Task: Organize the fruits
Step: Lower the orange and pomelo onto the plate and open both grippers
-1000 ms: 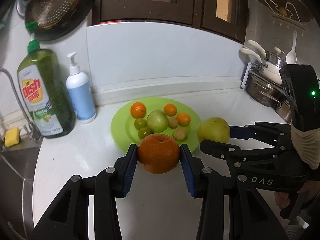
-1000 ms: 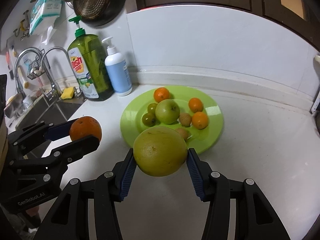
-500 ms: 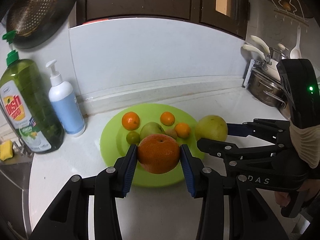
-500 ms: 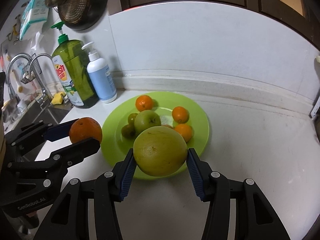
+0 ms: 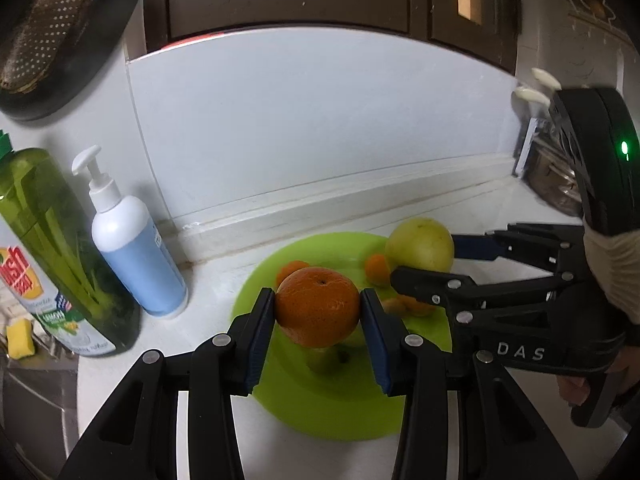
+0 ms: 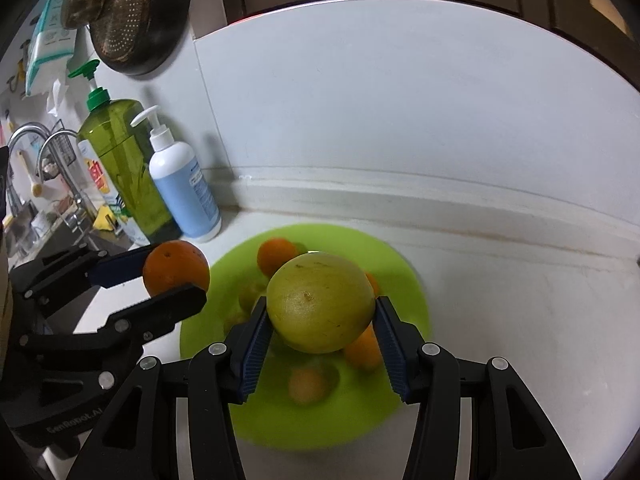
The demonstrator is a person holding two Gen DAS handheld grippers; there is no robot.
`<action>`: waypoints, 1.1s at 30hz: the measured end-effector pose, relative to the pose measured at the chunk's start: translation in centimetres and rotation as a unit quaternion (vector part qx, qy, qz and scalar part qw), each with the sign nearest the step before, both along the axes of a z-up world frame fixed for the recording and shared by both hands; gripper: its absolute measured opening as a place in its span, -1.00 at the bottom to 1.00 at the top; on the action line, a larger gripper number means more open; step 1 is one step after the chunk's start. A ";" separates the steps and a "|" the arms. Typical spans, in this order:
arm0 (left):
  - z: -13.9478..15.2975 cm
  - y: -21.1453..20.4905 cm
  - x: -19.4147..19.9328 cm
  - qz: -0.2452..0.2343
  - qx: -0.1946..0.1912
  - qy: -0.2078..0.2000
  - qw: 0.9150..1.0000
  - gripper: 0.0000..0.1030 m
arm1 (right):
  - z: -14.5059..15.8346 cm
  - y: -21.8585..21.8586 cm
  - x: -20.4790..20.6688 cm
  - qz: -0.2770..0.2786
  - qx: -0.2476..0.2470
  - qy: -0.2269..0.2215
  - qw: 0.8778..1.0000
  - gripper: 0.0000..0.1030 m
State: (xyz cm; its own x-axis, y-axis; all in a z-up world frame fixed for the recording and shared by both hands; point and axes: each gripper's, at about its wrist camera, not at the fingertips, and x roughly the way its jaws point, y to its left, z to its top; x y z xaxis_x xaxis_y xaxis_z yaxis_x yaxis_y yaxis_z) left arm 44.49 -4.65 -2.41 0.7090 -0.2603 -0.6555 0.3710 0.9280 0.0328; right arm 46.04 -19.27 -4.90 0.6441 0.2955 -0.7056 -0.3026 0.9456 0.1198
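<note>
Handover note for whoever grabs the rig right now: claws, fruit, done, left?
Left claw: shut on the orange, held above the near left part of the green plate.
Right claw: shut on the yellow-green fruit, above the plate's middle.
Plate sits on the white counter beside the pump bottle; small oranges and green fruits lie on it, blurred.
Done: both big fruits gripped and brought over the plate.
Left: set each down in a free spot, release.

left gripper [image 5: 318, 312] clamped, right gripper [image 6: 320, 312] clamped
</note>
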 end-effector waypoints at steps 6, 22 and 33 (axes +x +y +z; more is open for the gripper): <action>-1.1 0.9 2.2 0.005 0.023 0.012 1.000 -0.18 | -0.7 1.4 2.5 0.006 0.000 0.009 1.000 0.00; -5.0 1.8 5.0 0.000 0.009 0.076 0.997 -0.17 | -3.5 2.1 5.4 -0.006 0.000 0.045 0.999 0.01; -5.1 2.0 4.5 0.009 0.001 0.086 0.996 -0.14 | -3.1 1.9 5.0 -0.010 0.001 0.035 0.999 0.03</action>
